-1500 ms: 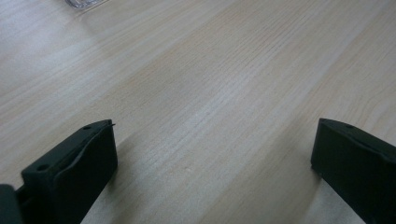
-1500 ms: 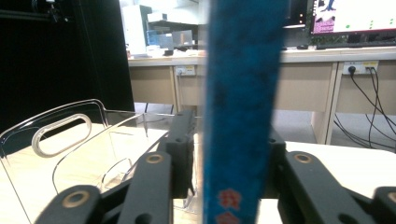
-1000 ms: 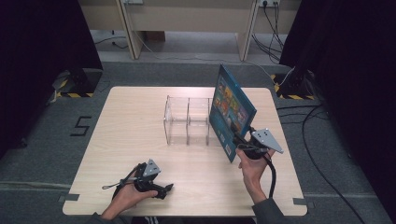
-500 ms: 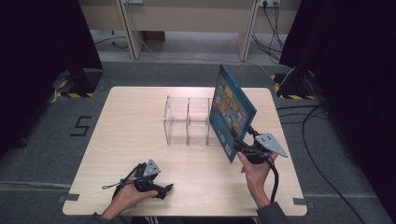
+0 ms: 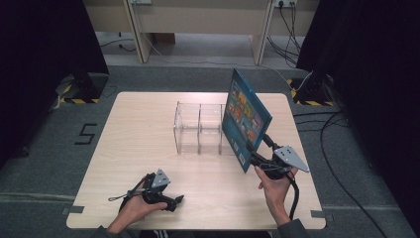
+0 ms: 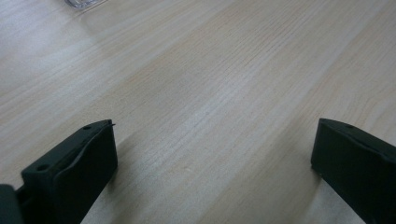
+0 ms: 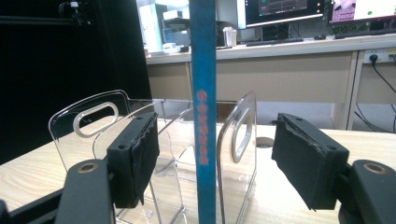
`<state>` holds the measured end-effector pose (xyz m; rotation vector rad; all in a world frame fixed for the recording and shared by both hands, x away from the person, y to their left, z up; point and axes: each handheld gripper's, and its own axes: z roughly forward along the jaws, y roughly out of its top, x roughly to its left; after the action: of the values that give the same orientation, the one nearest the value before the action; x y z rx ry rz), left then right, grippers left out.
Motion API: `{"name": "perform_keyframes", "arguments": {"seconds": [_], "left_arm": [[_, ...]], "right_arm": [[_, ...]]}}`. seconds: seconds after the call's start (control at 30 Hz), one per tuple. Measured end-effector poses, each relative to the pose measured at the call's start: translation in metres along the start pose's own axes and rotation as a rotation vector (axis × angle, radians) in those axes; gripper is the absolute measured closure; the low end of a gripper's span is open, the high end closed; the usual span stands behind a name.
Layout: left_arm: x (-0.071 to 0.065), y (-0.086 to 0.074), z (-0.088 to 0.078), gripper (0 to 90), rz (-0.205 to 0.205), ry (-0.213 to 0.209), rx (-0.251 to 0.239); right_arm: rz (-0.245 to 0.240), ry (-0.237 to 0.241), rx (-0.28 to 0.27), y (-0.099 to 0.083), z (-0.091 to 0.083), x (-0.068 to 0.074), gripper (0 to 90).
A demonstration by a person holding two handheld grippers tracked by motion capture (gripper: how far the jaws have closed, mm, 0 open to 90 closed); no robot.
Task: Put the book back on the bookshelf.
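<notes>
Right gripper view has the right claw (image 7: 212, 161) spread, its jaws having just been opening, with the blue book (image 7: 204, 116) standing spine-on between the pads and touching neither. Its long axis runs upright, and in the high view the book (image 5: 246, 118) stands on its lower edge near the counter's right edge, leaning toward the clear rack (image 5: 199, 127) just beside it at the counter's middle. Backing the claw (image 5: 260, 157) straight off looks wise, since the book may tip. Left claw (image 6: 212, 163) rests spread on the counter (image 5: 129, 124) by the near edge, well apart.
</notes>
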<state>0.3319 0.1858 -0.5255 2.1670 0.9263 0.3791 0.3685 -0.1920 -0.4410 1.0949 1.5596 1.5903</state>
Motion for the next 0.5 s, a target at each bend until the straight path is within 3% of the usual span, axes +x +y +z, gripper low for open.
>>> {"name": "perform_keyframes", "arguments": {"seconds": [0.5], "left_arm": [[0.0, 0.0, 0.0, 0.0, 0.002, 0.001, 0.0]], "right_arm": [[0.006, 0.01, 0.006, -0.002, -0.013, 0.0, 28.8]]}}
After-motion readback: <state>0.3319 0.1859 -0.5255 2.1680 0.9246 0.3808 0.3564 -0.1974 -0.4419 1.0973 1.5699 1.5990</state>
